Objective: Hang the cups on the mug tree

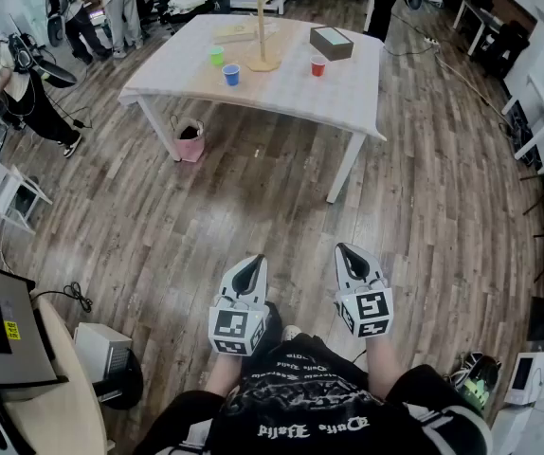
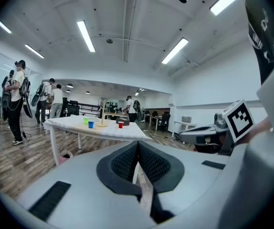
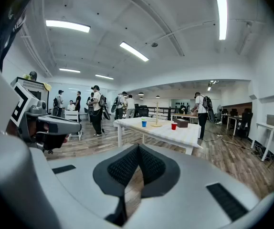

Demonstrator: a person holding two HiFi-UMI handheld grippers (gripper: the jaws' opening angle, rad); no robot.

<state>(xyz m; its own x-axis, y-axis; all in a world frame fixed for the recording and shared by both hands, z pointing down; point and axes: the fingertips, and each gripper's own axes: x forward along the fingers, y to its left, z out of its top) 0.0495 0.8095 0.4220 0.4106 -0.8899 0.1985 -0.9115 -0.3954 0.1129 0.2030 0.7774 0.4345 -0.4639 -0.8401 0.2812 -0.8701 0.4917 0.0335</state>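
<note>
Left hand-held gripper (image 1: 249,273) closed, empty | right hand-held gripper (image 1: 352,262) same | step: pre-reach, worktop (image 1: 281,98) well apart | next: walk up, open for blue cup (image 1: 231,74)

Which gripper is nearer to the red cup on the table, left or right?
Right. In the head view the right gripper is almost in line with the red cup; the left gripper is further off to the left. Both are far from it.
</note>
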